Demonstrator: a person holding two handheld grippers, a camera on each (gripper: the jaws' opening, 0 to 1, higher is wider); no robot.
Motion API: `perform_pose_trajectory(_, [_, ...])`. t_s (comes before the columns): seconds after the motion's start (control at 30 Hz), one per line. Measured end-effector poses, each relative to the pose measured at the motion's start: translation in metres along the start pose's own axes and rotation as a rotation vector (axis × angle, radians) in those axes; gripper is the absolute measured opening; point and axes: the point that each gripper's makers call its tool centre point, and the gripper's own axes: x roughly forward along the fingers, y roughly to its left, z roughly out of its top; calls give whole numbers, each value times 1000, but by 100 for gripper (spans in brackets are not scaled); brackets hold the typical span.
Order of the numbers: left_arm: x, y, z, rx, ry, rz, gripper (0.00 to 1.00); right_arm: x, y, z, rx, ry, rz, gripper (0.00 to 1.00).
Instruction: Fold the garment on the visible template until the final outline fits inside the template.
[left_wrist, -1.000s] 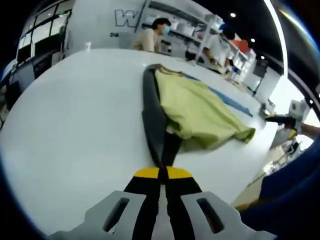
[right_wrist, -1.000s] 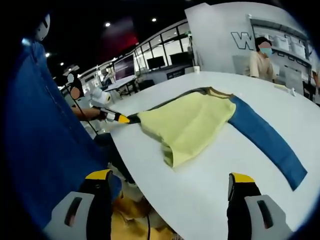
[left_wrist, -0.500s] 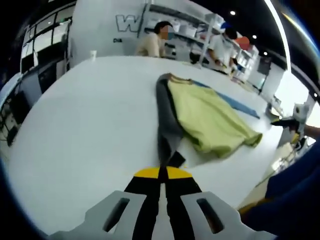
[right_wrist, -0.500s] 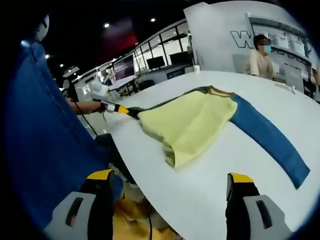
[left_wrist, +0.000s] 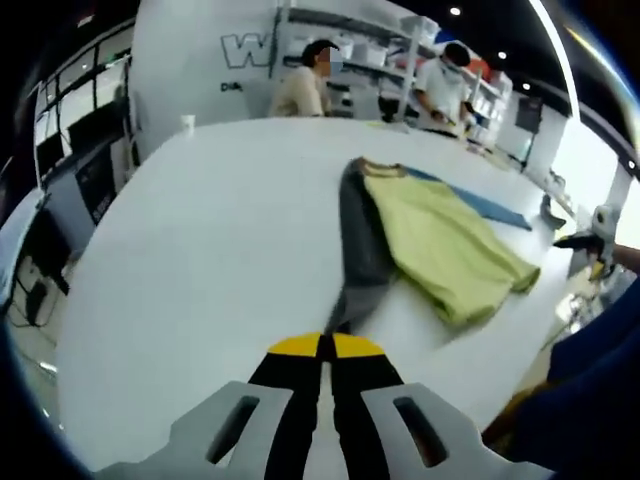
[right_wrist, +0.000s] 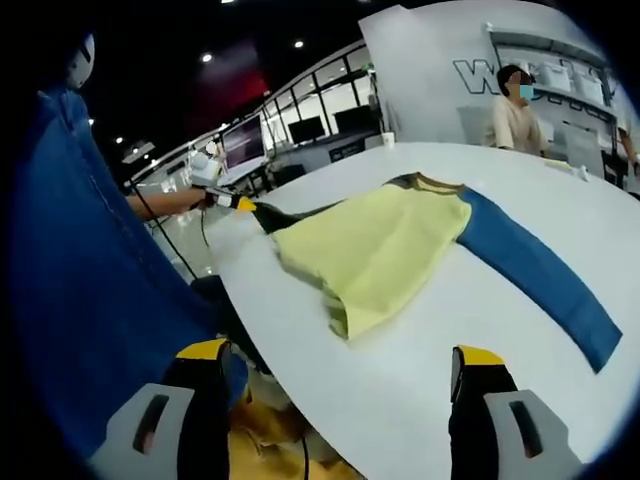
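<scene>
White table (left_wrist: 200, 240) stretches wide under both of your tools, with bare surface on your left gripper's side of the shirt and a curved edge close to you in the right gripper view. Behind it stand shelves (left_wrist: 400, 40) and two people (left_wrist: 305, 80) at the far edge.

Your left gripper (left_wrist: 326, 345) is clenched on the end of the dark grey sleeve (left_wrist: 360, 235), which runs away from the jaws in a straight band to the collar. The yellow-green shirt (left_wrist: 440, 235) lies flat on the table beside that sleeve, its hem near the table edge on your side.

In the right gripper view, your right gripper (right_wrist: 340, 365) hangs released, jaws wide apart, off the near table edge and holding nothing. Beyond it the shirt (right_wrist: 375, 245) has its blue sleeve (right_wrist: 530, 270) stretched out flat towards the right, with bare table around it. Your left gripper (right_wrist: 238, 203) shows at the table's left edge, gripping the dark sleeve tip.
</scene>
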Motion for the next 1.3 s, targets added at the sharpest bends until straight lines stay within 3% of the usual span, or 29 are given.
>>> perform_pose_trajectory(0.63, [4, 78, 15, 30, 98, -21, 0, 2, 10, -12, 66, -2, -53, 90])
perform_pose_trajectory(0.9, [5, 91, 13, 73, 154, -57, 0, 7, 17, -14, 86, 4, -69, 90])
perform_pose_trajectory(1.13, [6, 105, 15, 78, 166, -70, 0, 13, 22, -13, 96, 10, -77, 90])
perform_pose_trajectory(1.2, [10, 121, 15, 50, 170, -92, 0, 20, 29, -13, 102, 20, -76, 90])
perform_pose_trajectory(1.3, [12, 128, 13, 39, 182, -104, 0, 22, 32, -14, 102, 27, -77, 89])
